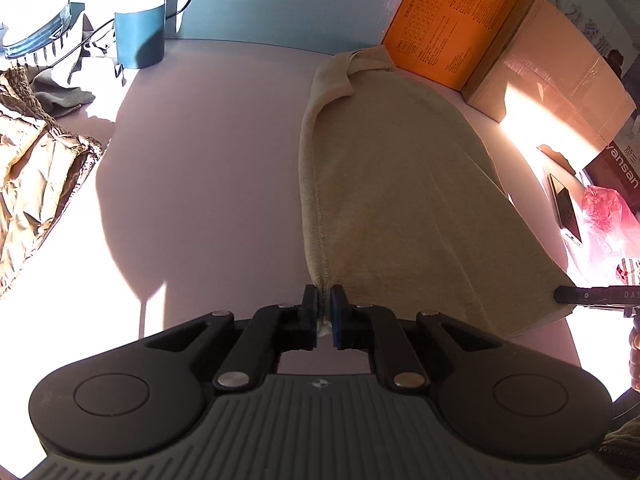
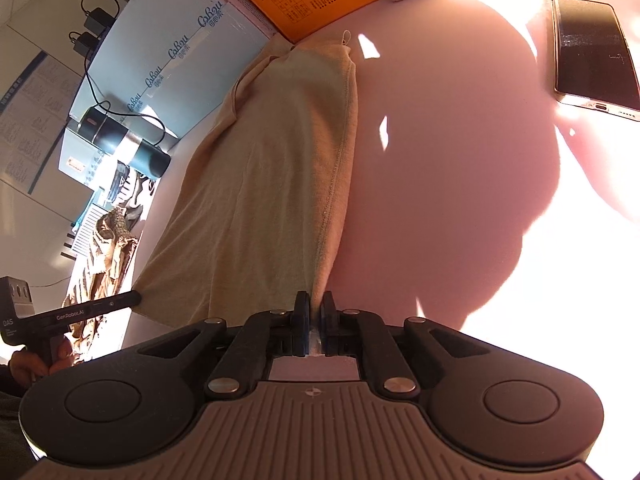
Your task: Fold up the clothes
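Both near corners pinched now, left gripper (image 1: 325,300) and right gripper (image 2: 314,307) each clamped on the beige garment (image 1: 400,184), so next they'd carry that edge forward together to fold it

Both wrist views look steeply down, close over the table (image 1: 208,152); both share the beige garment (image 1: 400,184) and orange box (image 1: 456,16).
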Available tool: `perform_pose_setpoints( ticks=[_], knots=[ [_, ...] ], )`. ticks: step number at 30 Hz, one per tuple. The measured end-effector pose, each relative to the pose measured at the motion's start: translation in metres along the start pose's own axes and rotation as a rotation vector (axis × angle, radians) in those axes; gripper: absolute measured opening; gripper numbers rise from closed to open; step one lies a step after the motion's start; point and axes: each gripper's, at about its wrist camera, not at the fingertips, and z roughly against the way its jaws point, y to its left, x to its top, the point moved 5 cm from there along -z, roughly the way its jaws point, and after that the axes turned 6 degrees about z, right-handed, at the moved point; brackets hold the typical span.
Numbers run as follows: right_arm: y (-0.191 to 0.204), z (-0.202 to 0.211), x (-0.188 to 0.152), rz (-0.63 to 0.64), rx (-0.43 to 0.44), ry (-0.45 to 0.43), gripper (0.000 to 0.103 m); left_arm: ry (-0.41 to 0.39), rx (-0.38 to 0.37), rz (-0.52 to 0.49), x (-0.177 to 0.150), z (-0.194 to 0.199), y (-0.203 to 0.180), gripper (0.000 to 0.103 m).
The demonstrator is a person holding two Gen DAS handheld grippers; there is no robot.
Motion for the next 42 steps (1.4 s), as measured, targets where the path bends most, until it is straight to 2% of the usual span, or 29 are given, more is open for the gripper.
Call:
perform_pose_setpoints(
  ticks=[9,13,16,20,23,24,26,28,31,33,41,42],
  knots=[
    [0.024,0.041,0.017,0.027,0.083,-0.022,0.005,-0.030,-0.020,-0.011,0.002,0.044,0.000,0.005],
    [0.035,0.051,0.013,0.064,0.116,0.023,0.005,-0.014,-0.012,-0.009,-0.007,0.055,0.004,0.005],
    [0.037,0.052,0.003,0.082,0.127,0.075,0.005,0.019,-0.001,-0.002,-0.018,0.059,0.008,0.001],
    [0.028,0.046,-0.008,0.069,0.089,0.124,0.005,0.085,0.066,0.013,-0.036,0.053,0.026,0.001],
    [0.019,0.038,-0.011,0.083,0.011,0.130,0.014,0.123,0.081,0.057,-0.043,0.047,0.037,0.001],
    [0.016,0.034,-0.012,0.075,0.001,0.128,0.027,0.122,0.086,0.062,-0.043,0.045,0.037,0.004],
    [0.013,0.027,-0.012,0.063,-0.014,0.122,0.044,0.120,0.095,0.069,-0.042,0.042,0.037,0.023],
    [0.013,0.018,-0.013,0.073,-0.029,0.125,0.045,0.088,0.114,0.068,-0.038,0.040,0.035,0.056],
    [0.013,0.007,-0.013,0.070,-0.045,0.127,0.051,0.075,0.100,0.057,-0.031,0.032,0.031,0.071],
    [0.011,0.000,-0.014,0.049,-0.043,0.131,0.062,0.090,0.101,0.059,-0.028,0.021,0.030,0.072],
    [0.019,-0.013,-0.018,0.095,-0.086,0.132,0.062,0.124,0.090,0.060,-0.027,-0.007,0.024,0.071],
    [0.020,-0.014,-0.019,0.104,-0.089,0.136,0.062,0.125,0.095,0.054,-0.028,-0.009,0.023,0.066]
  ],
)
